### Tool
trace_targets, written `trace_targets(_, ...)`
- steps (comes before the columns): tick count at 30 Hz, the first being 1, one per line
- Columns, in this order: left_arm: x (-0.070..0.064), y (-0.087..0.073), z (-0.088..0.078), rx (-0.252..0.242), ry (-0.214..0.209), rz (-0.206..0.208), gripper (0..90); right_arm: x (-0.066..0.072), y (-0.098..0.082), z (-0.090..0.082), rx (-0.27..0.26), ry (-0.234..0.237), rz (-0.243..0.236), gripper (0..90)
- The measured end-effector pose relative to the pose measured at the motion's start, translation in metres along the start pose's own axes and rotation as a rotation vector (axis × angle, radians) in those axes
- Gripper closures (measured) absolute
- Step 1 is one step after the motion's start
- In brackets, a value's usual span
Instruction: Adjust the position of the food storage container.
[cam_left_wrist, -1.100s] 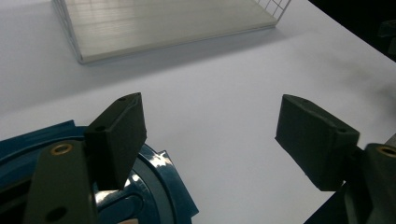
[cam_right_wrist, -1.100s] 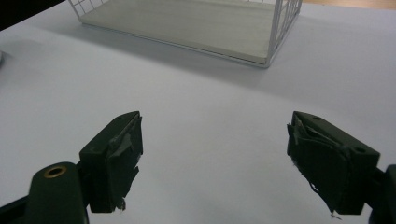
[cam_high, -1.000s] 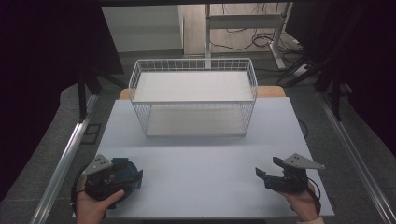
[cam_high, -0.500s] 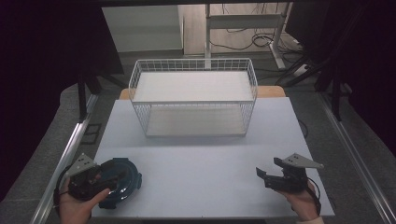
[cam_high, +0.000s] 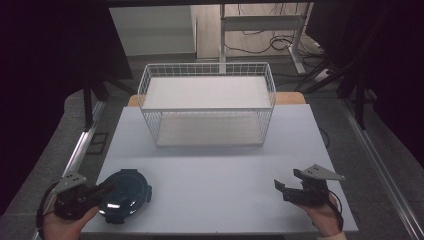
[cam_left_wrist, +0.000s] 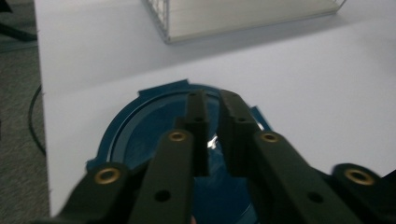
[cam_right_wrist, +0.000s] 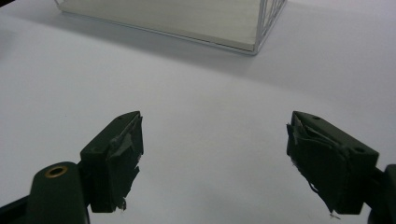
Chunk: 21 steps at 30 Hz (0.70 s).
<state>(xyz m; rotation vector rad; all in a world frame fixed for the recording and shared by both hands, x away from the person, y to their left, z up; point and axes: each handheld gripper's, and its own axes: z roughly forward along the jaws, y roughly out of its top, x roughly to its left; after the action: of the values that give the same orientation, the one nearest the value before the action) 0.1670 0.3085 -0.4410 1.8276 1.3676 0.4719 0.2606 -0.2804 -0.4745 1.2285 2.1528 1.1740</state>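
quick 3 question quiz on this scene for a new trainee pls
1. True or false: the blue lid lies inside the wire basket.
2. Are the fingers of the right gripper open or shut?
3. Where on the table is the lid? A: near corner on the person's left. B: near corner on the person's right. C: behind the basket.

Key: 1 false, it lies on the table in front of the basket. 2 open, nothing between them. 3 A.

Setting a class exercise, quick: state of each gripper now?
Left gripper: just closed, over the lid; grip unclear.
Right gripper: open, empty.
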Motion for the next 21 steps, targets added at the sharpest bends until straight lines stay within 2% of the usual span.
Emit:
trace_targets(6, 0.018, -0.019, -0.008, 0.007, 0.024, -0.057, 88.9, -0.001, 0.001, 0.000, 0.003, -0.013, 0.008, 18.4)
trace_targets(11, 0.034, -0.044, -0.007, 0.046, 0.067, -0.104, 89.1, -0.002, 0.001, 0.001, 0.005, -0.020, 0.018, 18.5)
trace_targets(15, 0.046, -0.057, -0.006, 0.070, 0.079, -0.143, 89.3, -0.001, 0.001, 0.002, 0.014, -0.030, 0.020, 18.6)
trace_targets(20, 0.046, -0.060, -0.003, 0.095, 0.067, -0.141, 89.1, 0.000, 0.001, 0.003, 0.015, -0.033, 0.021, 18.6)
trace_targets(21, 0.045, -0.061, -0.003, 0.099, 0.077, -0.135, 89.1, 0.000, 0.001, 0.003, 0.015, -0.035, 0.021, 18.6)
